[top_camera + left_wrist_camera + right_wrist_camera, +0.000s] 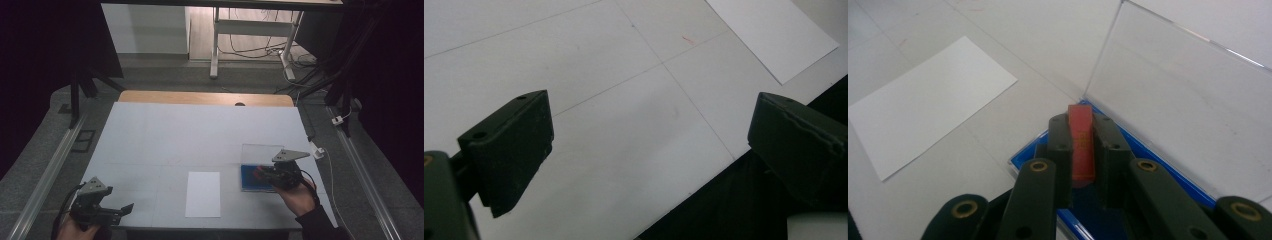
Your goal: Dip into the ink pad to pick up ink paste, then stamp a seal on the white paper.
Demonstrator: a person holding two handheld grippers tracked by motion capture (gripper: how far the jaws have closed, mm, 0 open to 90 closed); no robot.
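High view had the right gripper (260, 172) poised over the blue case (252, 178), whose clear lid (261, 152) stood upright along the far edge. A white sheet (203, 194) lay flat just left of that case, and the left gripper (127, 208) hung well left of it, by the table (200, 130) front edge. Left gripper view showed jaws spread wide, nothing between them, the sheet (774, 35) beyond. Right gripper view caught the right gripper (1083, 125) clamped tight on a red block (1081, 142), directly above the case (1148, 160), its lid (1178, 95) rising behind.
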